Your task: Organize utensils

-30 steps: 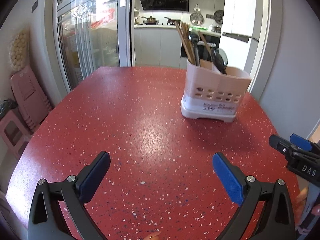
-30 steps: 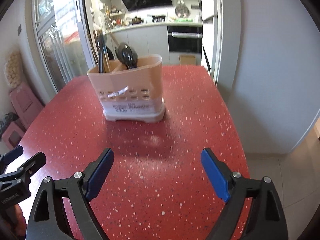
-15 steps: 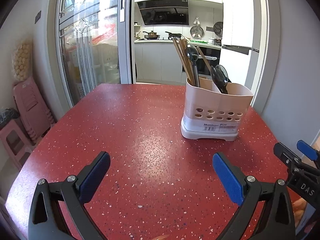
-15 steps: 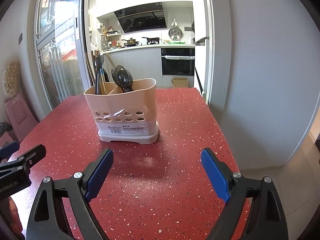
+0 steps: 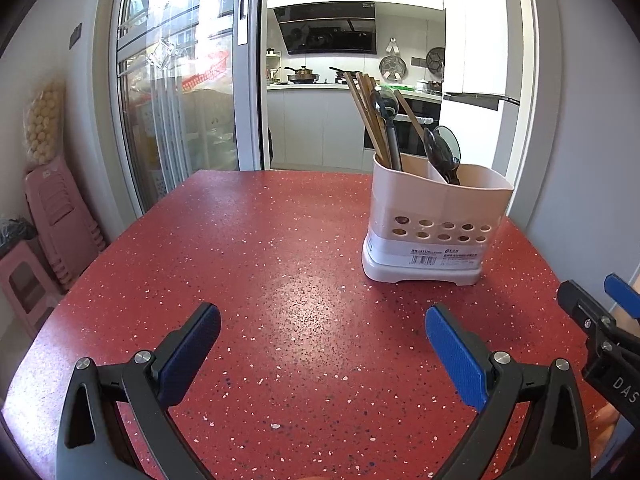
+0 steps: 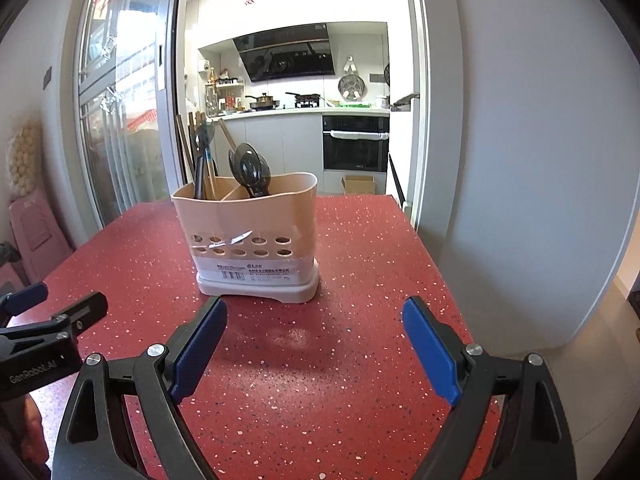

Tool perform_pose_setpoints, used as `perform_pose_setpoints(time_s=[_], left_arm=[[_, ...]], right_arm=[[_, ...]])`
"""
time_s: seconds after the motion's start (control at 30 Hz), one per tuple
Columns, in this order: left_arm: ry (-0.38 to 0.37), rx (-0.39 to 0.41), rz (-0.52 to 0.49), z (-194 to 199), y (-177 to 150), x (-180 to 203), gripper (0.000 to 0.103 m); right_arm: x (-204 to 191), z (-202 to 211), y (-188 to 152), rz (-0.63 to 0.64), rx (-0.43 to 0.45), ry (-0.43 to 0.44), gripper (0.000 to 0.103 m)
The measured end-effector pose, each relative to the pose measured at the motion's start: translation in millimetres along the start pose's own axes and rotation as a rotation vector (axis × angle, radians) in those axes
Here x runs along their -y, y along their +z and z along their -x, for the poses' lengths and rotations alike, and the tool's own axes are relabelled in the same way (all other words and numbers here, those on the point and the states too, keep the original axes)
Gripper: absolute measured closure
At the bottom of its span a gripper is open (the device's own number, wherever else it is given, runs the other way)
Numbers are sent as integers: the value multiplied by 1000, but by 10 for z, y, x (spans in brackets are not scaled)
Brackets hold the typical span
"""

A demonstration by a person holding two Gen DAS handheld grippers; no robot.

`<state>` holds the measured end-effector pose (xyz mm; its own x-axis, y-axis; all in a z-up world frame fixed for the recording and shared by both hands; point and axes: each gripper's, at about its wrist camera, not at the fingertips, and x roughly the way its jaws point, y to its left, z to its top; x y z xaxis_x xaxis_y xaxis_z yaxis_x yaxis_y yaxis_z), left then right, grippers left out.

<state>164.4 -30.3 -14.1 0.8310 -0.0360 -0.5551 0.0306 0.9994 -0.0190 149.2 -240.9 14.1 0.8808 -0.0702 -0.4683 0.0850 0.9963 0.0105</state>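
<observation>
A beige utensil holder (image 5: pixel 436 216) with holes in its side stands upright on the red speckled table (image 5: pixel 260 280). It also shows in the right wrist view (image 6: pixel 252 236). Wooden chopsticks (image 5: pixel 366 116) and a dark spoon (image 5: pixel 386 112) stand in its left compartment. Dark spoons (image 5: pixel 442 152) stand in its right compartment. My left gripper (image 5: pixel 320 344) is open and empty over the table, short of the holder. My right gripper (image 6: pixel 314 340) is open and empty, just in front of the holder.
Pink plastic stools (image 5: pixel 48 216) stand left of the table. A glass sliding door (image 5: pixel 176 92) and a kitchen doorway lie behind. A white wall (image 6: pixel 520 160) runs close along the table's right edge (image 6: pixel 436 272).
Both cameras have tilted up and drawn slightly nearer the holder. The holder and utensils have not moved. Both grippers stay open.
</observation>
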Motion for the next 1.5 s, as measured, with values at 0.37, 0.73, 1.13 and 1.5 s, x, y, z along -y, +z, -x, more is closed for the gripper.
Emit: perform_pose_setpoints(time_s=[0.37, 0.73, 1.13, 1.5], left_arm=[[-4, -5, -12, 18, -14, 14, 0], [-6, -13, -12, 6, -17, 38, 0], [-9, -16, -16, 4, -29, 58, 0], [-14, -19, -16, 10, -33, 72, 0]], right_arm=[[-22, -10, 20, 5, 7, 7, 12], [-22, 0, 37, 1, 9, 5, 12], [-33, 11, 37, -2, 7, 8, 12], [-29, 23, 39, -13, 2, 5, 12]])
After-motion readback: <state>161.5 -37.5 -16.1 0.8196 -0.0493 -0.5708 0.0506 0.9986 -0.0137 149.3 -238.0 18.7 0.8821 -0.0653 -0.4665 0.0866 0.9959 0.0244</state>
